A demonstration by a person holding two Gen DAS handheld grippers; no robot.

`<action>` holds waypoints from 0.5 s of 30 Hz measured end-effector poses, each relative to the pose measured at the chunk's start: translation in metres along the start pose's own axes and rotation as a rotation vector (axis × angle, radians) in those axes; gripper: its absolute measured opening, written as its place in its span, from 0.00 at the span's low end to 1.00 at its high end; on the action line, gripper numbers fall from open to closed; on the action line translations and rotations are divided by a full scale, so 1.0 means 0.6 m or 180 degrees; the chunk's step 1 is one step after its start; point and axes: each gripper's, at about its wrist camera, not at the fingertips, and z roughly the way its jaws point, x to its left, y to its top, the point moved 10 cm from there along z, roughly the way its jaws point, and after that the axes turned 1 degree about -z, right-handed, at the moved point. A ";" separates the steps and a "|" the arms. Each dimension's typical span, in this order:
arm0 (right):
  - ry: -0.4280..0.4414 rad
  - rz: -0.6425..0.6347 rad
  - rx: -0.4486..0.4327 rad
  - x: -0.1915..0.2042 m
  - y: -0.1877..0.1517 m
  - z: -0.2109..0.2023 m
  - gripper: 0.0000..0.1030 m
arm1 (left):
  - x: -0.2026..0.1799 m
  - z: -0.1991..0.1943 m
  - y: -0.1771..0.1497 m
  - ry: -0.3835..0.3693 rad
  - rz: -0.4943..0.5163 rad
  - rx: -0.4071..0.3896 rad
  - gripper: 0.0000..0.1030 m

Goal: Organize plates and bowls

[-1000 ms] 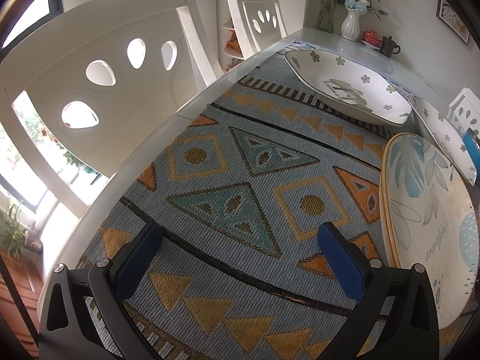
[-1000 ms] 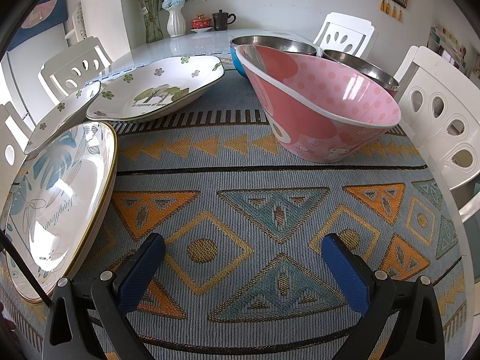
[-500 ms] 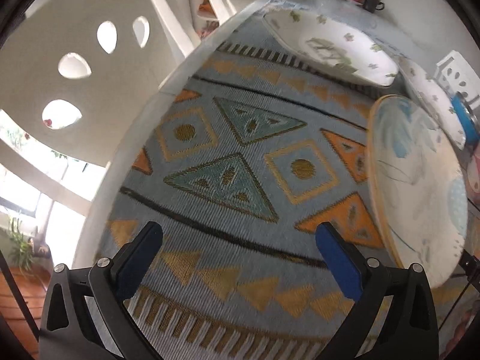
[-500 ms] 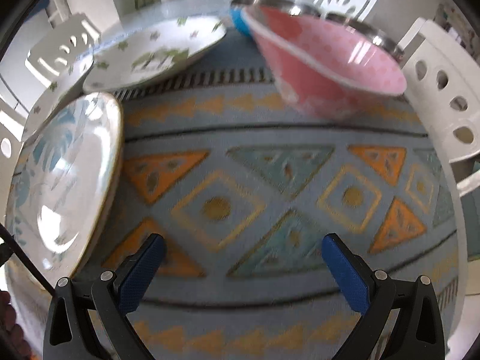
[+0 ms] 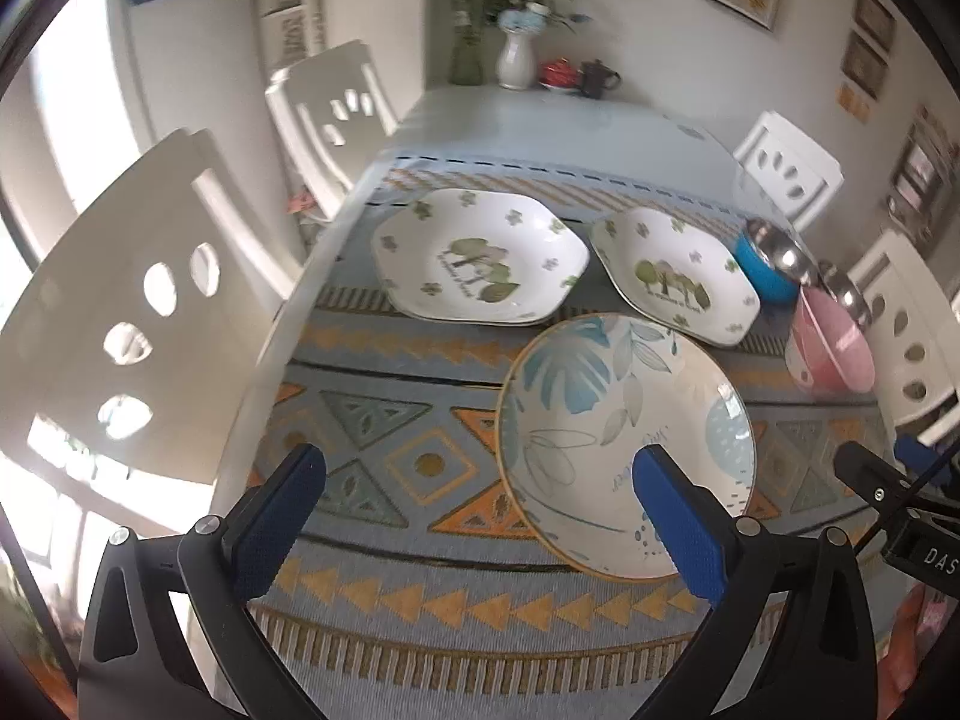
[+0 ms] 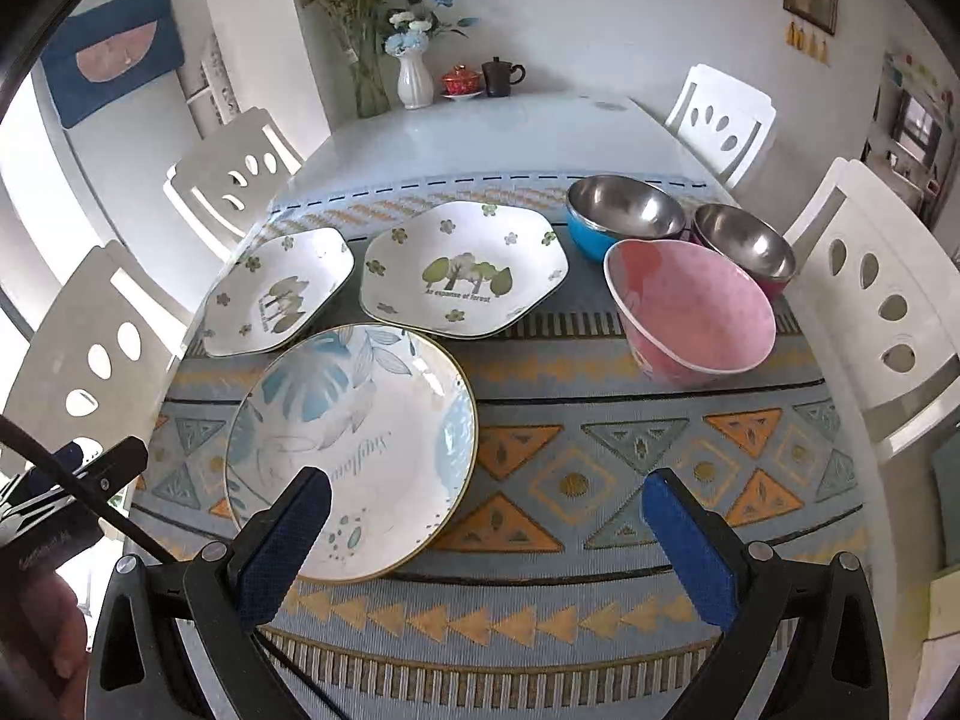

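Round plate (image 6: 354, 450) in front — 2 plates (image 6: 462, 270) behind, 3 bowls (image 6: 690, 306) right.

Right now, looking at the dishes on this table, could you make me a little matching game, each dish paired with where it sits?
Dishes:
1. round leaf-pattern plate
2. pink bowl
3. blue steel bowl
4. dark red steel bowl

Places:
A. far back, left of the other steel bowl
B. nearest, front left
C. far right, at the table edge
D. in front of both steel bowls

Pairs: 1-B, 2-D, 3-A, 4-C
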 end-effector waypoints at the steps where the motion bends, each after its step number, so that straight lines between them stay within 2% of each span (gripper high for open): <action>1: -0.0003 -0.0006 0.0018 -0.004 -0.003 0.004 1.00 | -0.002 0.004 0.003 -0.0020 0.0025 0.0007 0.99; 4: -0.0003 0.0037 0.0065 -0.005 -0.002 0.018 1.00 | -0.011 0.025 0.003 -0.0065 0.0075 0.0093 0.99; 7: 0.0063 0.0091 0.0109 0.001 -0.003 0.027 1.00 | -0.015 0.040 0.003 -0.0001 0.0095 0.0149 0.99; 15: -0.0082 -0.0066 0.0181 0.010 -0.004 0.046 1.00 | -0.017 0.068 -0.010 0.0042 0.0199 0.0312 0.99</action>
